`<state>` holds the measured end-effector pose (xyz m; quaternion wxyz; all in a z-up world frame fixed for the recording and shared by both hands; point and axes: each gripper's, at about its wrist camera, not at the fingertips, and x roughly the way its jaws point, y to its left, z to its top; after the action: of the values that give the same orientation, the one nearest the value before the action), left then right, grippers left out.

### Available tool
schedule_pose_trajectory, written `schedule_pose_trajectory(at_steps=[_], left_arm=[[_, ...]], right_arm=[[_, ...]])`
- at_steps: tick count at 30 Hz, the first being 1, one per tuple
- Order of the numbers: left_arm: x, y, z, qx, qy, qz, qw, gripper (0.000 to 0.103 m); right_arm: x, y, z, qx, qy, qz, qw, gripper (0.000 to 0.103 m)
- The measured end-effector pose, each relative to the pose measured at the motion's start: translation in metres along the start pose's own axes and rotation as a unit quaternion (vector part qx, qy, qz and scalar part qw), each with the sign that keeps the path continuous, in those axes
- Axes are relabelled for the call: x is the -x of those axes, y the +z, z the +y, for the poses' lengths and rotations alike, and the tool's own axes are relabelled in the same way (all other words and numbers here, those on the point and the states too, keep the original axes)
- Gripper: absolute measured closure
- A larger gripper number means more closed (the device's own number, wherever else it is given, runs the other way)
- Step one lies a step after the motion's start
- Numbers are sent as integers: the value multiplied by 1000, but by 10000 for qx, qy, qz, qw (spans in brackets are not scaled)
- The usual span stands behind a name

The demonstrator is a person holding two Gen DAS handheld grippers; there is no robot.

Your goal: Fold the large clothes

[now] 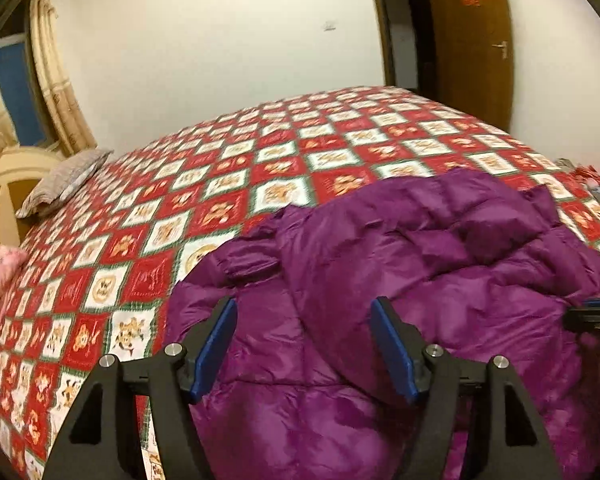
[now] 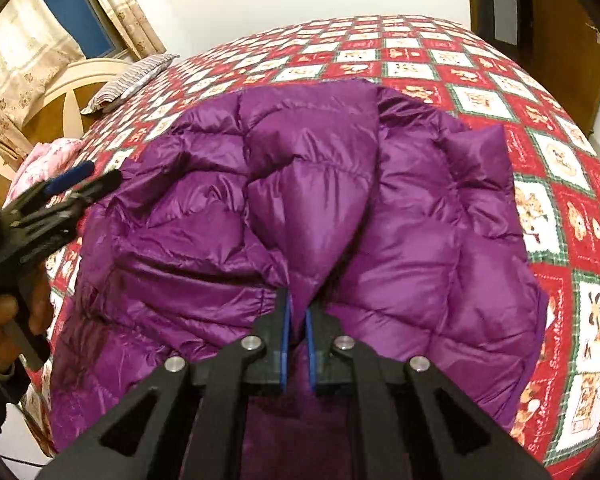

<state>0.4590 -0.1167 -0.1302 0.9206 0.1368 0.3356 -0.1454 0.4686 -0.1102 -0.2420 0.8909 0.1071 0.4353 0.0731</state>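
Right tool [image 2: 296, 316] pinching glossy quilted purple jacket [image 2: 300, 184]; left tool [image 1: 304, 344] wide apart, unladen.

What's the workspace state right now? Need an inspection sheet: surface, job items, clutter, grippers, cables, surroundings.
Surface: bed with red and white patchwork bedspread, flat.
Job's things: purple down jacket spread on the near part of the bed, puffy and creased, with one raised fold running up the middle.
Clutter: striped pillow at the far left edge; pink fabric at the left side of the bed.
Grippers: left gripper open above the jacket, holding nothing; right gripper shut on the jacket's raised fold.
Cables: nothing seen.
Surroundings: white wall, wooden door at far right, beige curtain and window at far left.
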Motion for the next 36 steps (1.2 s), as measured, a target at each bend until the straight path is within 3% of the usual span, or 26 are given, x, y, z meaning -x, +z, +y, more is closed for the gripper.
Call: schedule_pose_trajectory(at_steps=[2, 4, 6, 9, 14, 17, 21, 25, 28, 36], left_arm=[[0, 1, 10, 172, 5, 30, 9998, 33], [3, 5, 18, 260, 59, -30, 9996, 33], [7, 13, 24, 316, 115, -144, 9993, 33], [7, 29, 27, 515, 314, -299, 9977, 30], [-15, 59, 16, 1126, 695, -204, 9910, 30], [-36, 66, 2, 1184, 829, -160, 9894, 30], [-72, 52, -18, 888, 922, 232, 9915, 30], [-99, 21, -26, 803, 862, 574, 9914, 29], [-102, 15, -26, 874, 770, 588, 9915, 27], [-114, 17, -30, 816, 837, 702, 9907, 22]], right_arm=[[8, 0, 1, 14, -101, -19, 9999, 77], [22, 1, 0, 110, -444, -19, 9989, 49], [36, 4, 0, 140, -644, -106, 9978, 43], [54, 23, 4, 143, -1085, -406, 9932, 43], [38, 73, 19, -363, -1219, -1109, 9857, 51], [10, 89, 13, -666, -1102, -1586, 9789, 51], [-35, 92, 8, -705, -1120, -1262, 9831, 51], [-60, 69, -7, -806, -1240, -1034, 9836, 52], [-66, 56, -16, -885, -1121, -1051, 9841, 53], [-78, 61, -12, -752, -1260, -855, 9855, 53]])
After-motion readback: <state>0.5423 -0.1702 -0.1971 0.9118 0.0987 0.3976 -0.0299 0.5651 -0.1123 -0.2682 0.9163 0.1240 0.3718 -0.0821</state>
